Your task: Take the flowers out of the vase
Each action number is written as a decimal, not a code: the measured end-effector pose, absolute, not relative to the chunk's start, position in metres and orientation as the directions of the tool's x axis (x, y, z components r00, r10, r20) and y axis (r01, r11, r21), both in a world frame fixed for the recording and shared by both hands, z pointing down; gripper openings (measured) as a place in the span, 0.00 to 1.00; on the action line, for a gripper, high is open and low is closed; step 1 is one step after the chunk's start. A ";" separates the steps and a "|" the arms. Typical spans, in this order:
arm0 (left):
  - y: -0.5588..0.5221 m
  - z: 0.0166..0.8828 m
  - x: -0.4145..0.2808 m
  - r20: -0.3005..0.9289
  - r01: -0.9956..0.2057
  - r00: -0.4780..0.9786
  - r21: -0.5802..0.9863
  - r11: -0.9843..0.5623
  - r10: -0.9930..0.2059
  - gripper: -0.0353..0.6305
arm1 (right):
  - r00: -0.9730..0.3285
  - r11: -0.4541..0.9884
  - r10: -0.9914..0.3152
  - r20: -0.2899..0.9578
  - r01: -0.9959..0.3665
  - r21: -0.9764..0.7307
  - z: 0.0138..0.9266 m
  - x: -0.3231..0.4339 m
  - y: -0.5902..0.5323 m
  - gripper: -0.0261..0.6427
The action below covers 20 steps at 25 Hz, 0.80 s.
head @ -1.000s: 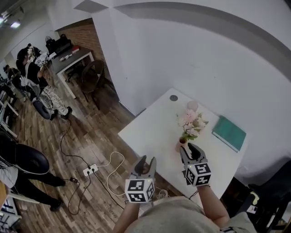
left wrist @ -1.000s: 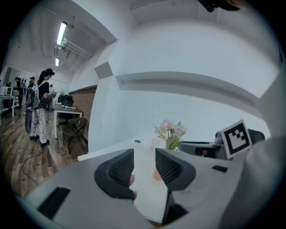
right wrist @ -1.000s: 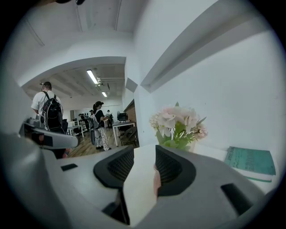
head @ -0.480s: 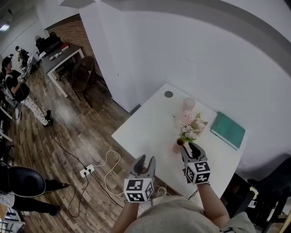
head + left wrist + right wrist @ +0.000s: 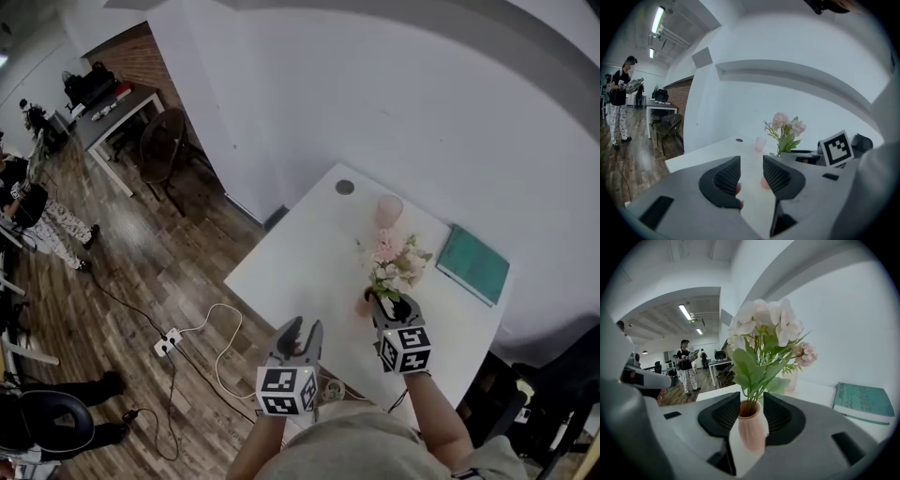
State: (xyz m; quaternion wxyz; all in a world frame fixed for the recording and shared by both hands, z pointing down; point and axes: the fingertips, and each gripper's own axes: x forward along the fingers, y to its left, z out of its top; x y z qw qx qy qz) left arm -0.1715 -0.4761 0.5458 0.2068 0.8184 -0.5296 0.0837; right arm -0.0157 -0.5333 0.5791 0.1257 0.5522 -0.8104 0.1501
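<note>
Head view, far left: wooden floor (image 5: 141, 272), with a white power strip (image 5: 167, 339) and its cable lying loose on it. Dark desk (image 5: 112, 111) and a chair (image 5: 167, 141) stand by the brick wall, well apart from the work area.

Left claw (image 5: 302, 333) is held at the near edge of the white tabletop (image 5: 300, 267), beside the right one and clear of everything on the tabletop. In its own view the left claw (image 5: 751, 176) is released, jaws apart, nothing between them. Past the gap are bare tabletop, a small grey disc (image 5: 739, 139) and a person (image 5: 618, 105) standing far off at left.

Grey disc (image 5: 345, 187) sits near the far corner of the tabletop, alone.

Right claw (image 5: 392, 307) is low over the tabletop at the vase (image 5: 365, 302). In its own view the right claw (image 5: 752, 414) is released, jaws apart. The ribbed pink vase (image 5: 752, 430) stands upright between them, one jaw on each side of its upper body. Whether the pads touch it I cannot tell.

Flowers (image 5: 396, 262) are in the vase. Pale pink blooms and green leaves (image 5: 764, 329) rise from its mouth above the jaws.

A pink cup (image 5: 388, 208) is just behind the flowers. Teal book (image 5: 474, 264) lies flat at the right end of the tabletop, apart from the vase.
</note>
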 end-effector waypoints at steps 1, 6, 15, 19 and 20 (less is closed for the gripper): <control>-0.477 0.547 -0.171 0.358 -0.901 0.427 0.251 -0.355 -0.830 0.27 | -0.358 0.344 -0.857 0.371 -0.933 -0.106 0.581 -0.016 -0.535 0.26; -0.486 0.554 -0.169 0.373 -0.900 0.430 0.252 -0.356 -0.822 0.27 | -0.365 0.345 -0.852 0.377 -0.931 -0.120 0.588 -0.019 -0.547 0.26; -0.488 0.560 -0.171 0.381 -0.899 0.431 0.257 -0.355 -0.818 0.27 | -0.350 0.337 -0.861 0.370 -0.936 -0.100 0.588 -0.022 -0.550 0.24; -0.484 0.559 -0.172 0.382 -0.900 0.429 0.256 -0.352 -0.819 0.27 | -0.339 0.334 -0.866 0.367 -0.939 -0.079 0.587 -0.021 -0.546 0.17; -0.483 0.559 -0.172 0.383 -0.901 0.428 0.255 -0.352 -0.819 0.26 | -0.337 0.333 -0.867 0.366 -0.940 -0.075 0.587 -0.020 -0.546 0.16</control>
